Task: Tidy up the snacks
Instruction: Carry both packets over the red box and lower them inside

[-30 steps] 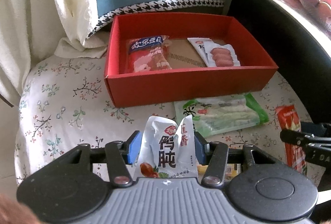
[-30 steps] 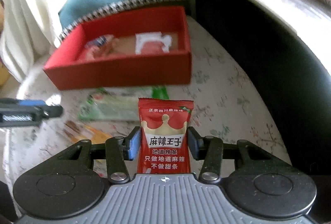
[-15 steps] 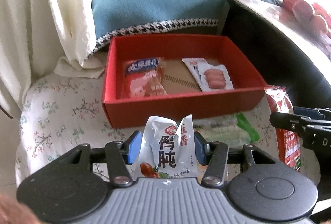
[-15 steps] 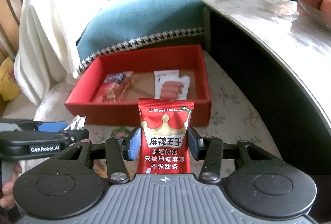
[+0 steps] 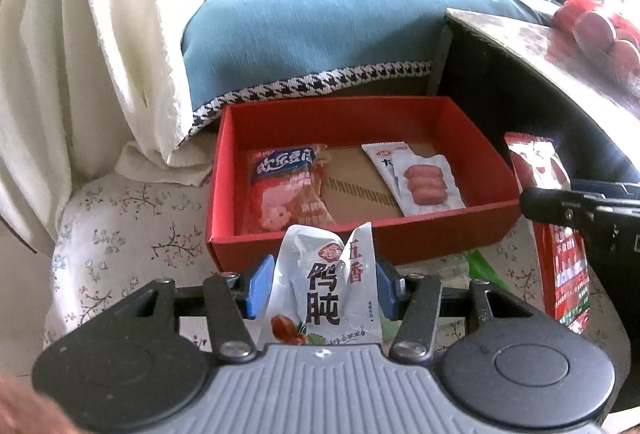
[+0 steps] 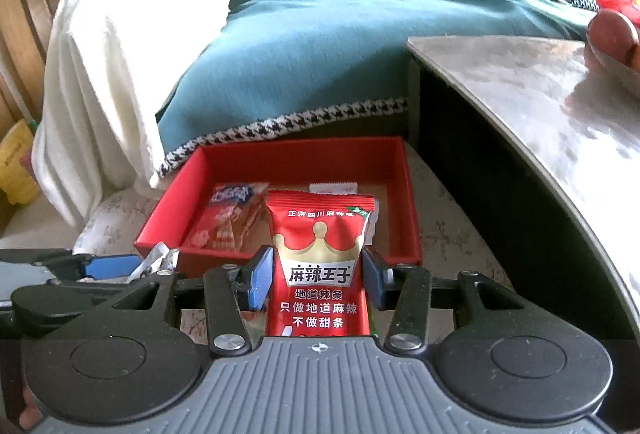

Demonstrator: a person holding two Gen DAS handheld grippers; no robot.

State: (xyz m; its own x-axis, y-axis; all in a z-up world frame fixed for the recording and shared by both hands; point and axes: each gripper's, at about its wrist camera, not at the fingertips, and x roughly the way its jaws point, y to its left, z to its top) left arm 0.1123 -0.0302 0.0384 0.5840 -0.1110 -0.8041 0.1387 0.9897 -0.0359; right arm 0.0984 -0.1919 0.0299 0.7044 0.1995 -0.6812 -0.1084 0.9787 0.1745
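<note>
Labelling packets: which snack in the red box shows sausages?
The white sausage packet at the box's right; the left one is red with a blue band.

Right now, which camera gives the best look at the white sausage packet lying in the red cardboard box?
The left wrist view: the white sausage packet lies fully visible on the floor of the red cardboard box. In the right wrist view, the red spicy-strip packet held in the right gripper hides nearly all of it; only a top edge shows.

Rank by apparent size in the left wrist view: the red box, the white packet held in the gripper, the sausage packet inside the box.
1. red box
2. white packet, though nearness to the camera inflates it
3. sausage packet
</note>
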